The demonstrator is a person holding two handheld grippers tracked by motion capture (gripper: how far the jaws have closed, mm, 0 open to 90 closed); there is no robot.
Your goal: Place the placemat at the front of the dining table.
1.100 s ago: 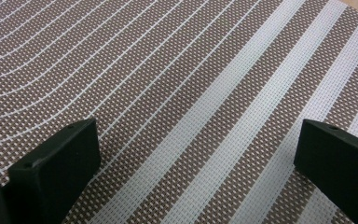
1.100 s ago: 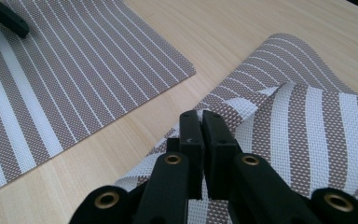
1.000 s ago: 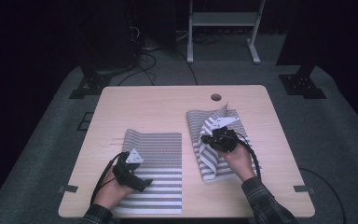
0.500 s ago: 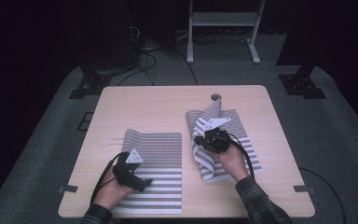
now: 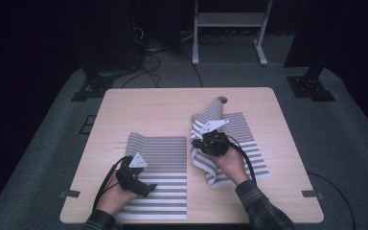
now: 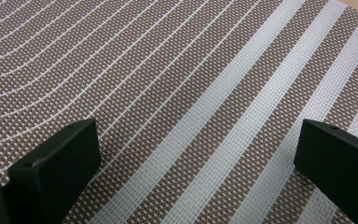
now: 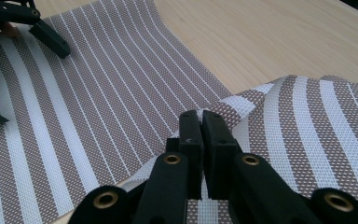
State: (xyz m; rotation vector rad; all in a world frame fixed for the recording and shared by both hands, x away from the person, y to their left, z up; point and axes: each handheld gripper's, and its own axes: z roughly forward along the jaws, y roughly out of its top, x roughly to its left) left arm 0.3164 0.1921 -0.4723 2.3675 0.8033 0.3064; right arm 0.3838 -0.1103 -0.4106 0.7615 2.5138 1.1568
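High view first: we see two striped woven placemats on the wooden table (image 5: 139, 108), and we read the work in hand as gathering or stacking them. Our left placemat (image 5: 165, 158) lies flat at about seven o'clock from the table's middle, its fine-lined end toward twelve o'clock and its broad bands toward six. Our right placemat (image 5: 242, 139) sits at about four o'clock from the middle, and its edge nearest the other mat is lifted and curled, with one corner standing up toward twelve o'clock near the small hole in the tabletop (image 5: 223, 99). Our right gripper (image 5: 210, 142) has that raised edge: in the right gripper view its jaws are pressed together on the mat's corner (image 7: 233, 105), the weave pinched between the pads, with the flat mat spread just beyond at ten o'clock. Our left gripper (image 5: 146, 188) rests low over the flat mat's broad bands; in the left gripper view its jaws stand wide apart over the weave (image 6: 205, 102), gripping nothing, and we cannot tell whether the pads touch the cloth. As we judge it, the job is in its early middle: one mat is laid out and steadied, the other is picked up by an edge but mostly on the table, overlapping nothing yet. What we think is left is to carry the pinched mat across toward nine o'clock, lay it squarely on the flat one, and let go.
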